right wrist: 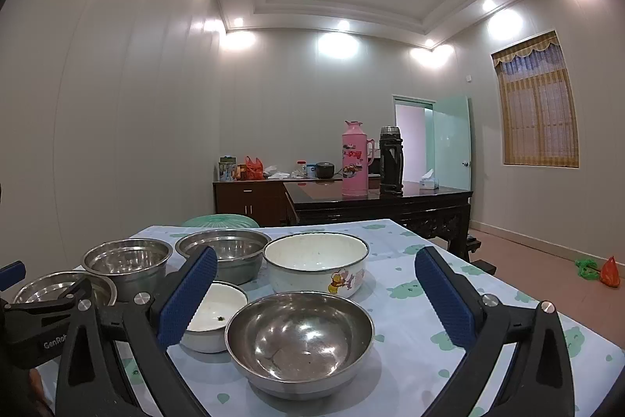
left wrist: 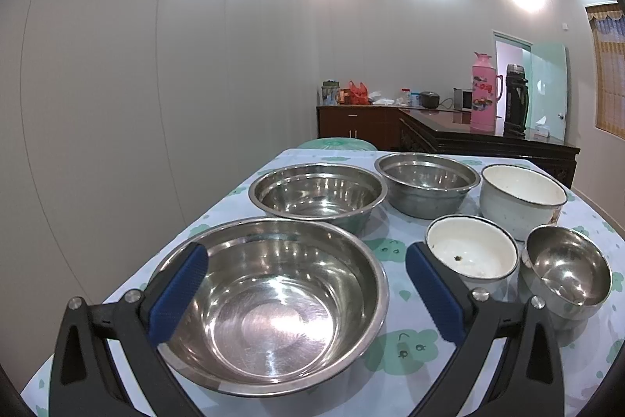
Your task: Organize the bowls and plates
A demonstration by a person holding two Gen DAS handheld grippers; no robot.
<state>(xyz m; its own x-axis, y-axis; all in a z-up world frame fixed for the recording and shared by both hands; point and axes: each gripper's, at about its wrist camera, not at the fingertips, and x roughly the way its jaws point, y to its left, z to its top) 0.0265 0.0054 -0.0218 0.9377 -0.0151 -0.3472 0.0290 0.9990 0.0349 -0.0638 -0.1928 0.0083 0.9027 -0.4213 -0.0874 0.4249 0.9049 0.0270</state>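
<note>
Both tools gape wide, holding nothing: left tool [left wrist: 306, 294] straddles the big steel bowl [left wrist: 269, 303]; pinch its near rim squarely, lift level

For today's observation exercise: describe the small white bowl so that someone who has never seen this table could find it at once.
Start at the table with the pale green-patterned cloth, which holds six bowls. Find the tall white bowl with a cartoon bear. Just in front of it, to its left, sits the small white bowl. It is the lowest white one, beside a small steel bowl, and has a dark speck inside.
</note>
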